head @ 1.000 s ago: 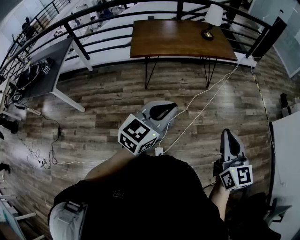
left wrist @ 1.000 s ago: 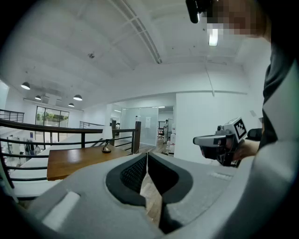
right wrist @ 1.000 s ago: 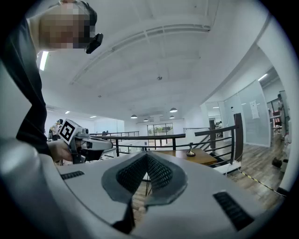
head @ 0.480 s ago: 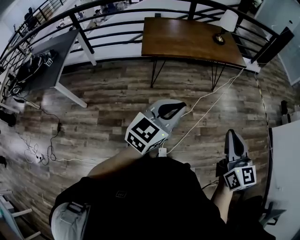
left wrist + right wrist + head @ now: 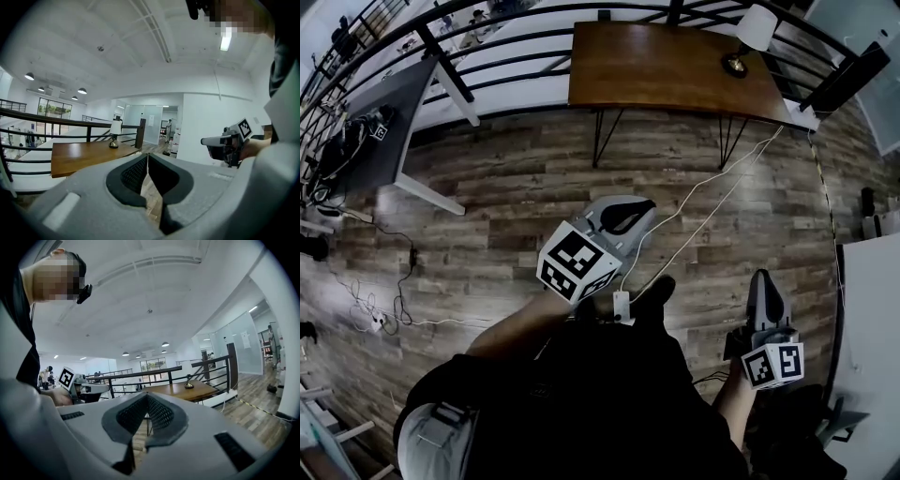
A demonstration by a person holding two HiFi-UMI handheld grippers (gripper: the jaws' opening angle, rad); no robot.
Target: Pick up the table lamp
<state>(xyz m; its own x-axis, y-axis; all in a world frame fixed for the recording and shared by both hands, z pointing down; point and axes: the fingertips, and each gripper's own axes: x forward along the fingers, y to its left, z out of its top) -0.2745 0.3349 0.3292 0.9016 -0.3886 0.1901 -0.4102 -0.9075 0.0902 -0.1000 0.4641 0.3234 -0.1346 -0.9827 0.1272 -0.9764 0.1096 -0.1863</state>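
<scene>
The table lamp (image 5: 750, 36), with a white shade and a dark round base, stands at the far right end of a brown wooden table (image 5: 666, 66), well ahead of both grippers. The left gripper view shows the lamp (image 5: 115, 133) small on the table (image 5: 79, 154), and the right gripper view shows the lamp (image 5: 189, 383) on the table (image 5: 178, 391). My left gripper (image 5: 642, 208) (image 5: 147, 158) is shut and empty, held level over the floor. My right gripper (image 5: 766, 279) (image 5: 147, 398) is also shut and empty, lower right. Each gripper shows in the other's view: the right gripper (image 5: 225, 143), the left gripper (image 5: 82, 387).
A black railing (image 5: 516, 61) runs behind the table. A grey desk (image 5: 384, 131) with tangled cables stands at left. A white cable (image 5: 703, 202) trails across the wood floor from the table to a plug (image 5: 622, 305). A white surface (image 5: 874, 309) borders the right.
The person has stepped forward and both grippers have advanced over the floor toward the table. A shoe now shows between them. Both jaws stay shut.
</scene>
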